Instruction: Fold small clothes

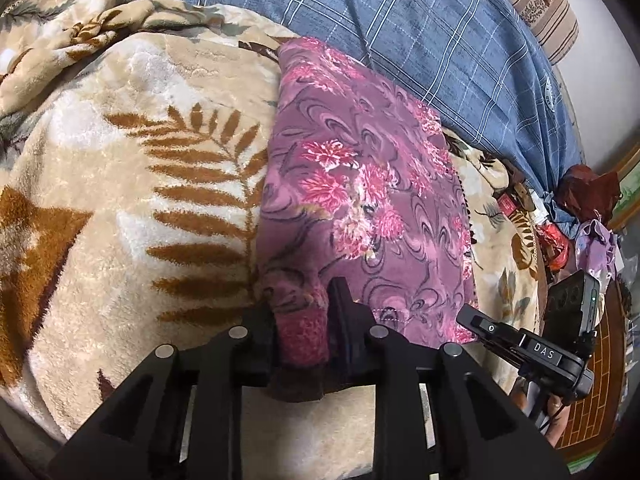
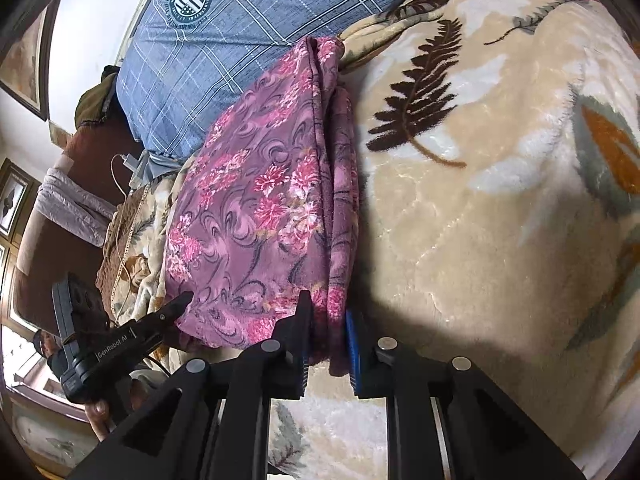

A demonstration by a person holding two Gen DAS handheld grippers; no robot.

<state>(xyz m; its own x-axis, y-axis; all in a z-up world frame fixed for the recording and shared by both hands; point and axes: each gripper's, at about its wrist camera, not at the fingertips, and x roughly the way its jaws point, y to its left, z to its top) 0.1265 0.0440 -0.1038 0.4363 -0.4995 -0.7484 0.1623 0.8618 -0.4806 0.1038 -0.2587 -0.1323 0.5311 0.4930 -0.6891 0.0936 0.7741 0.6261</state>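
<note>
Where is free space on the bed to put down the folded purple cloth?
Free: the beige leaf blanket beside the purple floral cloth, on the side away from the blue plaid pillow. Crowded: the pillow side, and the bed edge with small clutter.

each camera sits on its own gripper, looking forward and steeply down along the fingers, close over a beige plush leaf-print blanket (image 1: pixel 120 184). both views share the folded purple floral cloth (image 1: pixel 360 184) and blue checked pillow (image 2: pixel 224 40) behind; each also catches the other gripper at its edge.
</note>
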